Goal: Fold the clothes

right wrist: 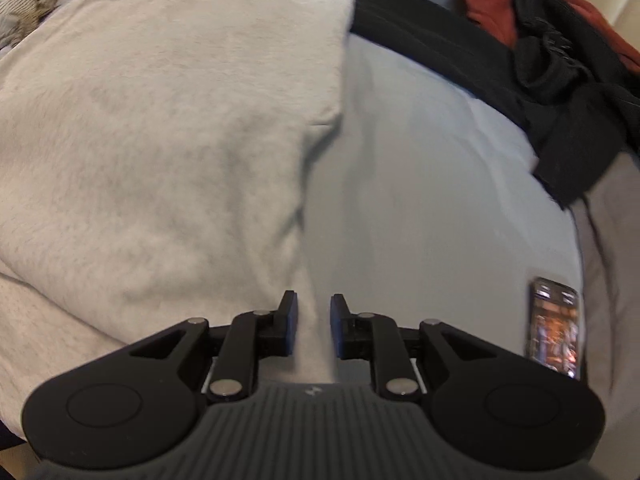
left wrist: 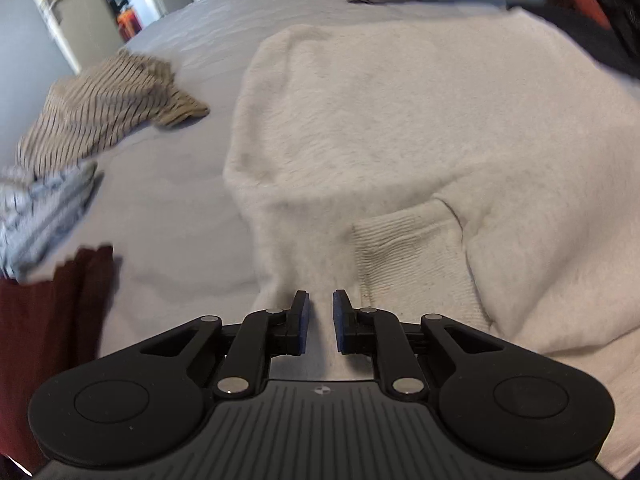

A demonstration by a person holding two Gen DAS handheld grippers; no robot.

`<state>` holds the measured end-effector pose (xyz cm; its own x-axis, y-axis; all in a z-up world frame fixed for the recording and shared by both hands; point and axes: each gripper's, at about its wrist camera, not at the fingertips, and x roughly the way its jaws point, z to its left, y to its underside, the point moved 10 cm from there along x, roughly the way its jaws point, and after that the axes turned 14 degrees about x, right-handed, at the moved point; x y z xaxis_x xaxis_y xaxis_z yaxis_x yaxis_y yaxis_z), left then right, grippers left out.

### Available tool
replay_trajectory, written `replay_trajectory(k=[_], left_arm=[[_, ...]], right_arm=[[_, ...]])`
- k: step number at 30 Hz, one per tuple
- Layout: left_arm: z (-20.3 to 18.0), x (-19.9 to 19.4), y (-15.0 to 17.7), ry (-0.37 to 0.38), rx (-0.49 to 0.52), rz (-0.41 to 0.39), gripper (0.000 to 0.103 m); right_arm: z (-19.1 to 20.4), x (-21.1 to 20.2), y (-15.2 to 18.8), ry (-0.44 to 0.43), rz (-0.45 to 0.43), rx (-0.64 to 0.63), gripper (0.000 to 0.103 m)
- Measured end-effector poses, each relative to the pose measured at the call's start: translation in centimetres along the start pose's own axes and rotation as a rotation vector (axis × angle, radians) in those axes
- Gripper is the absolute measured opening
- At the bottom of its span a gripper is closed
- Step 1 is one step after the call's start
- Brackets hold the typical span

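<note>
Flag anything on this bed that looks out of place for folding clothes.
A phone with its screen lit lies on the bedsheet, right of the cream sweater. It isn't laundry and could get buried under fabric.

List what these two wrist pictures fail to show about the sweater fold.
- Left wrist: the sweater's near hem is hidden behind the left gripper.
- Right wrist: the right gripper covers the sweater edge between its pads; contact unclear.
- Right wrist: the phone screen is blurred.
- Left wrist: the striped garment is blurred.
</note>
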<state>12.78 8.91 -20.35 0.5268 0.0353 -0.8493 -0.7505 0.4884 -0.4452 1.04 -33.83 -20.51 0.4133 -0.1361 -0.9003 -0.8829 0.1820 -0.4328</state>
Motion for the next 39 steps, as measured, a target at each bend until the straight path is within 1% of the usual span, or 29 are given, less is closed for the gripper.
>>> replay_trajectory(k=[1, 3, 6, 7, 8, 10, 12, 14, 16, 17, 20, 22, 24, 28, 31, 34, 38, 39], left_arm=[[0.3, -0.3, 0.1, 0.003, -0.014, -0.008, 0.012], [0.5, -1.6, -0.3, -0.003, -0.02, -0.048, 0.012], [-0.5, -4.1, -1.8, 0.029, -0.005, -0.16, 0.012], [-1.0, -5.0, -2.4, 0.046, 0.009, -0.203, 0.012], [-1.7, -5.6, -2.9, 0.067, 0.025, -0.239, 0.012], [-3.7, -5.9, -3.8, 0.124, 0.064, -0.279, 0.012], [-5.6, -6.3, -4.6, 0.182, 0.104, -0.318, 0.012], [-7.6, -6.5, -5.2, 0.237, 0.142, -0.351, 0.012], [-9.4, -5.8, -5.2, 0.276, 0.168, -0.345, 0.012], [-10.0, -5.3, -5.1, 0.284, 0.175, -0.339, 0.012], [-10.4, -3.1, -4.6, 0.253, 0.165, -0.277, 0.012], [-9.8, -1.5, -4.1, 0.25, 0.133, -0.233, 0.012], [-9.4, -0.4, -3.8, 0.255, 0.122, -0.203, 0.012], [-9.1, -0.1, -3.5, 0.251, 0.132, -0.191, 0.008], [-8.9, -0.6, -3.5, 0.251, 0.124, -0.175, 0.007], [-9.3, -2.0, -4.0, 0.262, 0.154, -0.206, 0.01], [-10.2, -4.0, -5.6, 0.288, 0.176, -0.274, 0.022], [-10.5, -4.4, -6.1, 0.291, 0.183, -0.292, 0.023]], right_arm=[[-0.1, -0.6, -0.1, 0.003, -0.02, -0.008, 0.025], [-0.1, -1.8, -0.3, 0.0, -0.064, -0.024, 0.026], [2.3, -4.0, -1.1, -0.083, -0.155, -0.071, 0.027], [3.5, -4.6, -1.3, -0.105, -0.18, -0.095, 0.03], [4.6, -5.0, -1.6, -0.127, -0.201, -0.121, 0.036], [6.9, -5.6, -2.0, -0.183, -0.236, -0.16, 0.043], [9.2, -5.7, -2.6, -0.224, -0.239, -0.18, 0.043], [10.9, -4.9, -2.8, -0.271, -0.213, -0.179, 0.043], [12.3, -3.9, -2.7, -0.299, -0.185, -0.175, 0.043], [12.9, -3.4, -2.5, -0.31, -0.172, -0.174, 0.043], [13.9, -1.5, -2.3, -0.308, -0.138, -0.182, 0.046], [14.1, -0.6, -2.2, -0.305, -0.119, -0.188, 0.047], [14.3, 0.2, -2.0, -0.304, -0.105, -0.195, 0.047], [14.2, 0.6, -1.9, -0.315, -0.086, -0.205, 0.048], [13.9, 0.3, -1.7, -0.319, -0.059, -0.222, 0.048], [13.6, -0.6, -1.8, -0.326, -0.047, -0.227, 0.048], [13.3, -2.2, -3.4, -0.345, -0.082, -0.186, 0.048], [13.2, -2.4, -4.1, -0.345, -0.094, -0.173, 0.048]])
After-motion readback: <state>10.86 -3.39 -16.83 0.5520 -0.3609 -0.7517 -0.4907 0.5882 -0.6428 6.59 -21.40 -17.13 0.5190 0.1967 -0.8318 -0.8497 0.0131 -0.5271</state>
